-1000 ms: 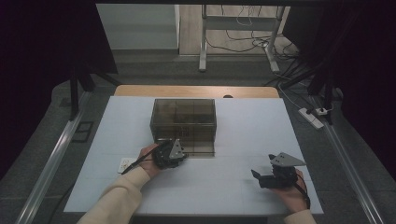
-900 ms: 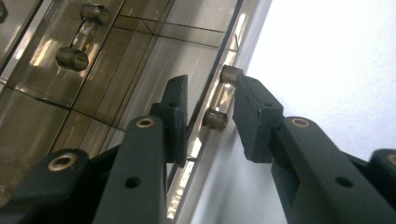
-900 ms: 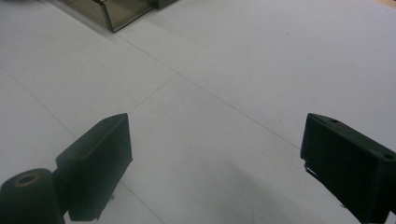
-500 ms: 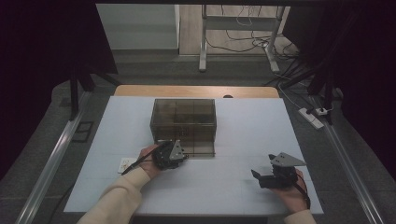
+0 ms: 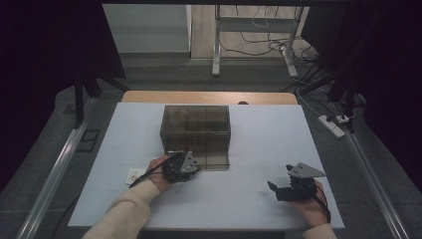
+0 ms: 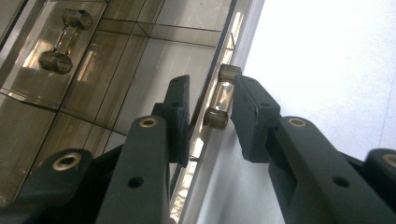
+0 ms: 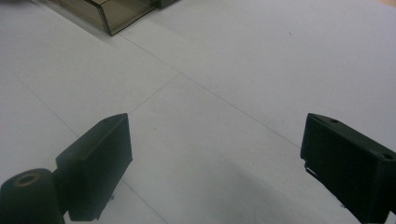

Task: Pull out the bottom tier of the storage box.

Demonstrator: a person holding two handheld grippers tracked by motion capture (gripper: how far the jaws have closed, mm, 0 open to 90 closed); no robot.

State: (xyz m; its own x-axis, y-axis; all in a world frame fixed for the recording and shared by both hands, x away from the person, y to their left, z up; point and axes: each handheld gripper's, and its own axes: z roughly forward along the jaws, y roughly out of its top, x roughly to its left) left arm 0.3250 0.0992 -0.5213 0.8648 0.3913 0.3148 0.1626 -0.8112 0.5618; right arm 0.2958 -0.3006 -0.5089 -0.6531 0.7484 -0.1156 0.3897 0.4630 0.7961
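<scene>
Jaws of the left gripper (image 6: 210, 116) straddle the drawer handle (image 6: 219, 98) at the smoky cabinet (image 5: 195, 134), not yet clamped; close squarely on the bar, then pull straight. Right gripper (image 5: 283, 188) rests open on the table (image 5: 268, 134).

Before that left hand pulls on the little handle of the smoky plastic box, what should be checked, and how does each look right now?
1. Handle lies between the left gripper fingers: ok.
2. Fingers actually pressing on the handle: cannot tell; one finger is at it, the other looks apart.
3. Box sits flat on the table: ok.
4. Right gripper is away from the box, fingers wide open, holding nothing: ok.
5. Table in front of the box free for pulling out: ok.
</scene>
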